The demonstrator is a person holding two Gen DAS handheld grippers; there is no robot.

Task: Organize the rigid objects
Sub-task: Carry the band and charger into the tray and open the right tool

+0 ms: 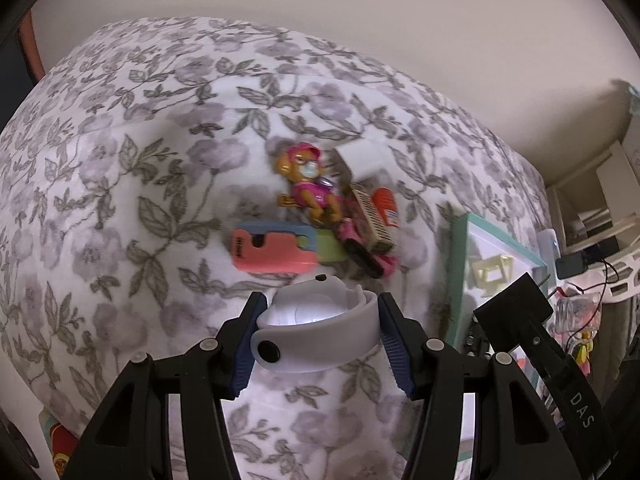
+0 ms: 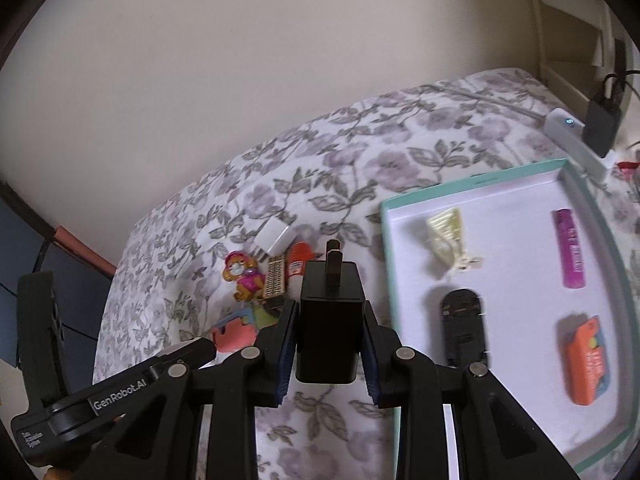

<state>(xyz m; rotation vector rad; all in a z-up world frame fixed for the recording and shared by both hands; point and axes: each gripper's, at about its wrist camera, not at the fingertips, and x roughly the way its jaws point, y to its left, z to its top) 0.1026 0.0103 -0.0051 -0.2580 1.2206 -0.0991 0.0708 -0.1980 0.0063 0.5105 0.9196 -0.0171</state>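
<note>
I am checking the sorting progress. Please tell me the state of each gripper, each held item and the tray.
Left gripper: shut on the grey band.
Grey band: held above the bedspread.
Right gripper: shut on the black charger.
Black charger: held, prongs pointing away.
Tray: lying on the bed, holding four items.
Toy pile: not yet sorted, on the bedspread.

Left hand-held gripper clamped, angled down; right hand-held gripper likewise.

Hidden and cut-off parts
The pink toy vehicle lies mostly hidden under the small printed box; the teal tray runs off the frame.
</note>
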